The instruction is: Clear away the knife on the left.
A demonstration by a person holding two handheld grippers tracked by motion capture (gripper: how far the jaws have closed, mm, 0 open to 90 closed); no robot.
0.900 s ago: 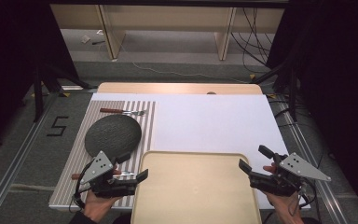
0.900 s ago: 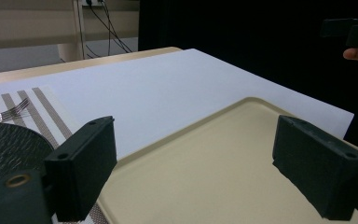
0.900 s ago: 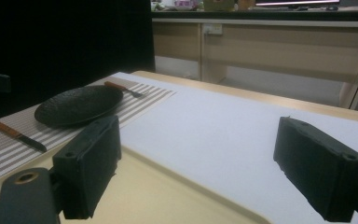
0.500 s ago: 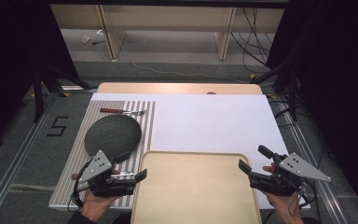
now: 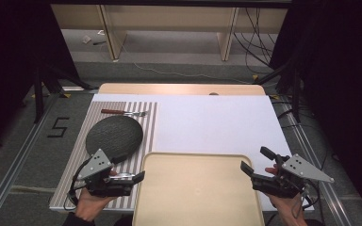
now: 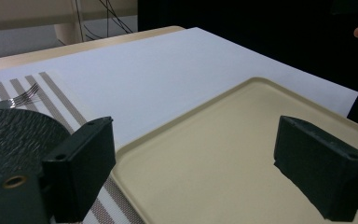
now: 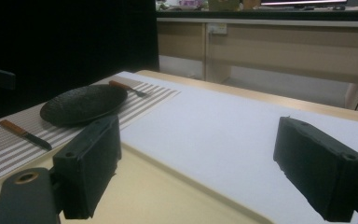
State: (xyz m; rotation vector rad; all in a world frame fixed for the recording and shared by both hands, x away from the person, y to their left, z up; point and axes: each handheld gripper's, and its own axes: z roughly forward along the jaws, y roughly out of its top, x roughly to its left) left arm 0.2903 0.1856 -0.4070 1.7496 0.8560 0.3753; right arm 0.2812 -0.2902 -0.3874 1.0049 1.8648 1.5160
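A beige tray (image 5: 198, 197) lies at the table's near edge, on a white mat (image 5: 212, 122). My left gripper (image 5: 135, 180) is held at the tray's left rim, open, and its own view shows the jaws (image 6: 200, 163) wide apart over the tray's corner (image 6: 242, 140) with nothing between them. My right gripper (image 5: 255, 160) hovers at the tray's right rim, also open and empty (image 7: 200, 163). A dark round plate (image 5: 114, 136) rests on a striped placemat (image 5: 70, 188) left of the tray.
A fork (image 5: 122, 112) with a brown handle lies beyond the plate on the placemat. A brown-handled knife (image 7: 25, 134) lies on the placemat, on the near side of the plate (image 7: 84, 103). Wooden shelving and cables stand behind the table.
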